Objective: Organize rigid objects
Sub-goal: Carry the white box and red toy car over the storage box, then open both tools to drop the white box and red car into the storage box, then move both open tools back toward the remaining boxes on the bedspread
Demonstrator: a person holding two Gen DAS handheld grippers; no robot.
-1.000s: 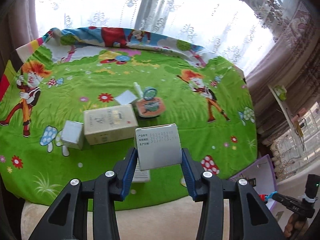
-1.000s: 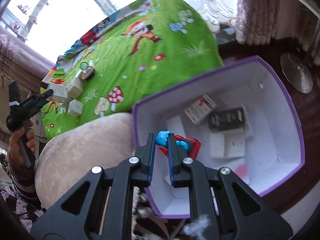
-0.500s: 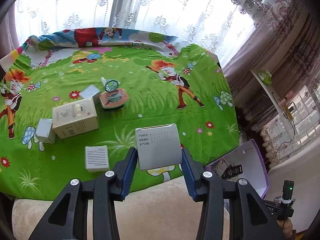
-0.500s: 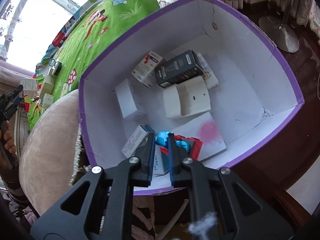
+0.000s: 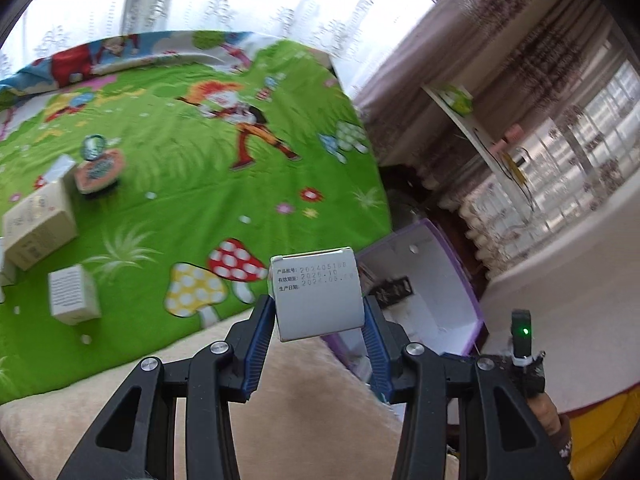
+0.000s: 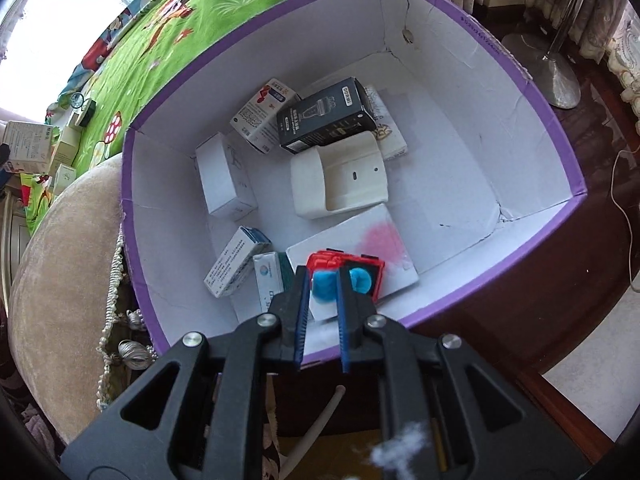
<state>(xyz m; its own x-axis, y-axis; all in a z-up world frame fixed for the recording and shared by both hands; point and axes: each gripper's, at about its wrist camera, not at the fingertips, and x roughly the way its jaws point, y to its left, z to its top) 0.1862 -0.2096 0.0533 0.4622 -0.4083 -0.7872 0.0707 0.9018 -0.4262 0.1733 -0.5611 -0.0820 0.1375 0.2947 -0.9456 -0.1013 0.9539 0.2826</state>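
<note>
Left gripper (image 5: 320,312) clamps a white carton (image 5: 316,296) at frame centre; right gripper (image 6: 323,292), nearly together, pinches a red-and-blue toy (image 6: 344,274) inside the purple box (image 6: 540,92).

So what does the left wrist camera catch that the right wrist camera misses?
Only the left: the left gripper clamping a small white carton printed with dates. Only the right: the right gripper holding a red-and-blue toy inside the box, above a black carton and a white plastic holder. Both: the purple-rimmed white cardboard box and the green cartoon cloth.
</note>
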